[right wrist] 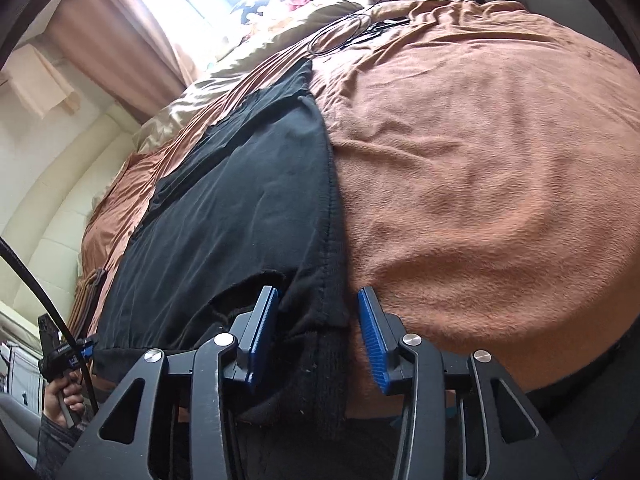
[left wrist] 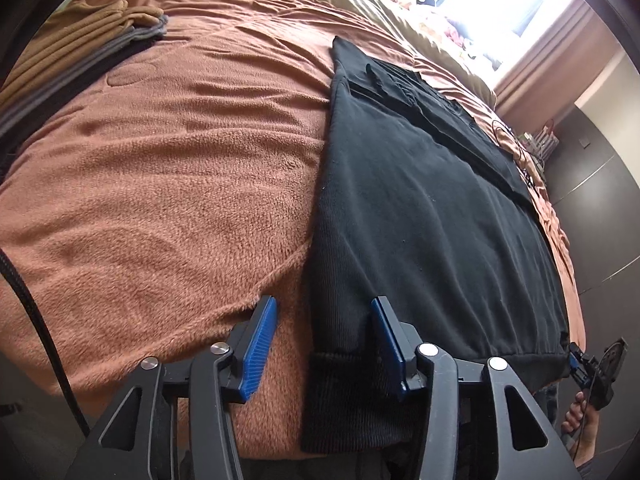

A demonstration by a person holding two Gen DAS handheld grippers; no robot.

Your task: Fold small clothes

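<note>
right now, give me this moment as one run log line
step: pre-grasp | left hand-held gripper: open at near-left hem corner | right hand-held gripper: open at near-right hem corner | black garment: flat on brown blanket

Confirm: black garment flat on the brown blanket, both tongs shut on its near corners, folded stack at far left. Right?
Not quite: both tongs are open, not shut. The left tongs straddle the black garment's near-left corner in the left wrist view; the right tongs straddle its near-right corner in the right wrist view. The garment lies flat on the brown blanket, with the folded stack far left.
</note>
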